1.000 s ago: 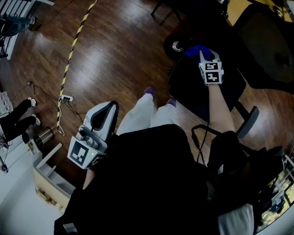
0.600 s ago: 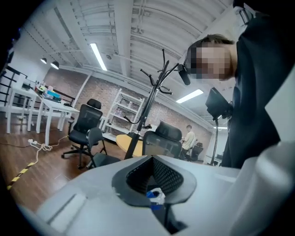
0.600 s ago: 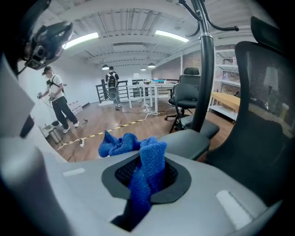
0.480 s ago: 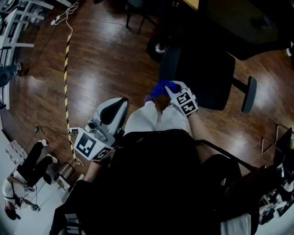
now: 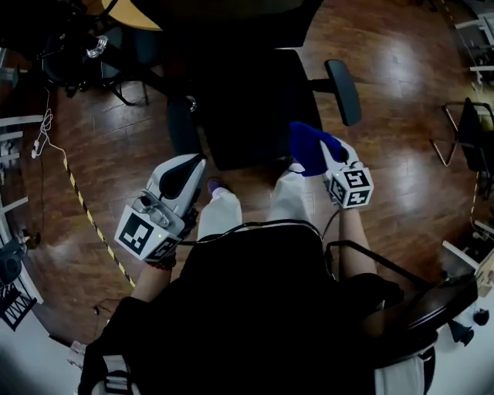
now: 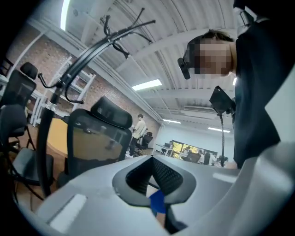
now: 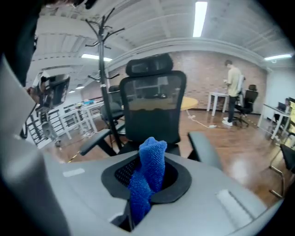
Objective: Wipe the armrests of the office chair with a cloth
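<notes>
The black office chair (image 5: 247, 100) stands just ahead of my knees in the head view, with one armrest (image 5: 343, 91) at its right and the other (image 5: 179, 127) at its left. My right gripper (image 5: 328, 154) is shut on a blue cloth (image 5: 309, 146), held near the seat's front right corner, below the right armrest. In the right gripper view the cloth (image 7: 148, 170) sticks up between the jaws of the right gripper (image 7: 146, 182), facing the chair (image 7: 154, 110) and both armrests (image 7: 207, 150). My left gripper (image 5: 184, 176) is shut, holds nothing, and hovers by my left thigh.
A coat rack (image 7: 103, 69) stands left of the chair. A person (image 7: 234, 92) stands by desks at the far right. Yellow-black tape (image 5: 85, 216) runs across the wooden floor at the left. Other chairs and a round table (image 5: 131, 9) lie beyond.
The view has swung so the chair went from the right to the top centre. My right gripper, holding the cloth, came off the seat and now sits by its front right corner. The left gripper stayed by my thigh.
</notes>
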Demonstrator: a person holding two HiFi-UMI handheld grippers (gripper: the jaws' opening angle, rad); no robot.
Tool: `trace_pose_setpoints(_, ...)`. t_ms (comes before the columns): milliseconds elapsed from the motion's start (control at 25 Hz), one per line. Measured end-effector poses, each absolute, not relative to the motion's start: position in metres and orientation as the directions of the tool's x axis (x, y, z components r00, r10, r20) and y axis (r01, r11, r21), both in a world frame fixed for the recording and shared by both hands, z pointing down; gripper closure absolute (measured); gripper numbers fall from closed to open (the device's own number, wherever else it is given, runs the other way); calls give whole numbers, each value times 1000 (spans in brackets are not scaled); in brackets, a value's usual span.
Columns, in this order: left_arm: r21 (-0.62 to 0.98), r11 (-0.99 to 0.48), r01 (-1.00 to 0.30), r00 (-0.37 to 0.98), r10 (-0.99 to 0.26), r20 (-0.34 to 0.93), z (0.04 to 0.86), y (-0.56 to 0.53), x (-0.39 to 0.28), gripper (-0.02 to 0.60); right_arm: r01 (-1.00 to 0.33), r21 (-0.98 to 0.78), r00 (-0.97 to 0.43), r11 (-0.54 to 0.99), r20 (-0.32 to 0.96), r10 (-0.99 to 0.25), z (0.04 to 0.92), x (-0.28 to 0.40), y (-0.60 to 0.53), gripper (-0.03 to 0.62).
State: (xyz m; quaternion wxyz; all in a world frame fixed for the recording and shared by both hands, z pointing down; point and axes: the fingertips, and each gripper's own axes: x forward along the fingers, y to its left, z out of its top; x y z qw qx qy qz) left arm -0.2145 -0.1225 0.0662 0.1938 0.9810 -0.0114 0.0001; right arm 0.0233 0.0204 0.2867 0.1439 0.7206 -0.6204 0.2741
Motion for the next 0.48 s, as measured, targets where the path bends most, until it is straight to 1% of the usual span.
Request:
trace_pose_setpoints(80,382,-924,9,999,28,44,80,-96,-173,577,-953,-110,173,-282,568,-805,286,86,58,553)
trace_pose_setpoints(160,380,-925,4,995,42,90,93,-76,-128,577,-932,-118,217,-343,578,-786,297,144,88,553)
trace_pose_setpoints(280,379,-922,-83,992,-42,116,95,-61,-57,577,-896,-210,201,-391,595,-778,321,223,111,553)
trace_pose_setpoints(400,413,-891,-189,981,-152,119,97,-48,-4,577,-911,-237,148,-339,579,-801,316,293,110,553)
trace_pose_setpoints(480,412,-884,-222,975,-190,118,93,-44,24,577,-928,-253,81,-272,576,-814,317,317,96,553)
